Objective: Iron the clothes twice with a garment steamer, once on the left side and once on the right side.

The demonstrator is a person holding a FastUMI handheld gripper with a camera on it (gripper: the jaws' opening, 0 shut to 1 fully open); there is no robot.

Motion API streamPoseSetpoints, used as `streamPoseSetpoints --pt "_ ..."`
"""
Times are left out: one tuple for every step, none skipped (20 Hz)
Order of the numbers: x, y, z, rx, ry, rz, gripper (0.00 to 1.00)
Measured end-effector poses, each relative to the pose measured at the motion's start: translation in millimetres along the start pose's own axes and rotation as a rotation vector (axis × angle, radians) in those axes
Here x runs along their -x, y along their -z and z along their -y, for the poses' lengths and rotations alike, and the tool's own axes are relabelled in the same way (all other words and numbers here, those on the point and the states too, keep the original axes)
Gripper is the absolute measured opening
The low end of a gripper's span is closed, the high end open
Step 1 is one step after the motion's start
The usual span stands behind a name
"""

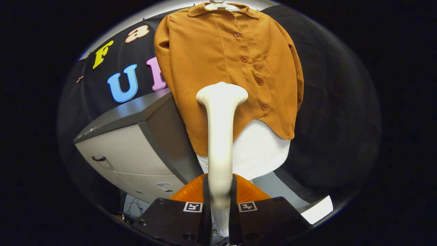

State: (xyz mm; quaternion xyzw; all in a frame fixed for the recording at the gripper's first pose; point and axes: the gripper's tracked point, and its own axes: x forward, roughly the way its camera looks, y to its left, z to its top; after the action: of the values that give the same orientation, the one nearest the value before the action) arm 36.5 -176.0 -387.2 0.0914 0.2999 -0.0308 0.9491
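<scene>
The gripper (220,201) is seen closed on the handle of the steamer (220,136), with both fingers pressed against the handle from either side. The steamer is held upright between the fingers, its shaft running forward and away from them, and its flared head is seen at the far end. The head is placed in front of the lower middle part of the shirt (225,68); whether the head touches the cloth cannot be told. The shirt is a brown, long-sleeved one, buttoned down its front, and it is hung on a pale hanger (220,5) at the collar, beyond the fingers. The head is seen just beside the row of buttons, on the side nearer the cabinet. A white board (263,150) is seen behind and below the hem of the shirt. A grey cabinet (129,150) with a dark handle on its front is noted beside the shirt and the board; one sleeve hangs close to the cabinet's top edge. An orange part (252,191) is seen low down, just ahead of the fingers, on both sides of the steamer's shaft; what it belongs to cannot be told.
</scene>
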Motion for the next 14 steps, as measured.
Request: streamPoseSetpoints --pt "4 8 1 0.002 -0.002 -0.011 0.23" --pt "11 13 1 0.005 -0.004 -0.011 0.23" --pt "21 17 2 0.007 -0.01 -0.01 0.23" --pt "29 17 1 0.005 -0.017 -0.007 0.23" --pt "38 14 0 0.006 -0.022 -0.001 0.23" --pt "47 10 -1 0.006 -0.024 0.009 0.23" --pt "56 3 -2 0.005 -0.024 0.021 0.23" --pt "64 -7 -3 0.003 -0.024 0.038 0.23" --pt "74 -18 -4 0.002 -0.023 0.061 0.23" --pt "83 -32 -4 0.003 -0.023 0.091 0.23" --pt "94 -46 -5 0.008 -0.024 0.126 0.23" --pt "104 -63 -6 0.012 -0.027 0.167 0.23" --pt "114 -83 -7 0.02 -0.028 0.21 0.23" --pt "123 -103 -8 0.033 -0.026 0.255 0.23"
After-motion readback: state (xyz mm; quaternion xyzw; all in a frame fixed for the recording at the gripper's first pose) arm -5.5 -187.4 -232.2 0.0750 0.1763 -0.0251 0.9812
